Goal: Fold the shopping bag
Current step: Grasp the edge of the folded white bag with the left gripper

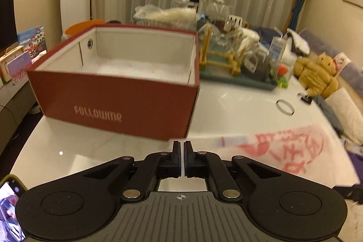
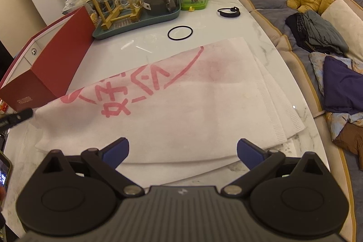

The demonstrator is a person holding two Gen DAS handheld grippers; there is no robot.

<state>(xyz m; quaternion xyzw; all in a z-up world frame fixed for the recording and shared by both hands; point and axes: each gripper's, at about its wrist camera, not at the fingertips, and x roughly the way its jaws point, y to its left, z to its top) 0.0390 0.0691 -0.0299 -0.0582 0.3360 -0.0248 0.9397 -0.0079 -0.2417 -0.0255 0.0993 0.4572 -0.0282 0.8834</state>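
The white non-woven shopping bag (image 2: 192, 106) with red print lies flat on the white marble table (image 2: 226, 24), folded in layers. My right gripper (image 2: 182, 151) hovers open over the bag's near edge, its blue pads (image 2: 115, 151) spread wide with nothing between them. My left gripper (image 1: 182, 146) is shut at the bag's left corner (image 1: 272, 146), apparently pinching the fabric edge. Its black tip (image 2: 20, 116) shows at the bag's left corner in the right wrist view.
An open red box (image 1: 113, 94) stands just beyond the left gripper, close to the bag. A teal tray (image 2: 158, 15) of glassware, a black ring (image 2: 180, 33) and a hair tie (image 2: 228, 11) lie farther back. A sofa (image 2: 267, 13) with plush toys runs along the right edge.
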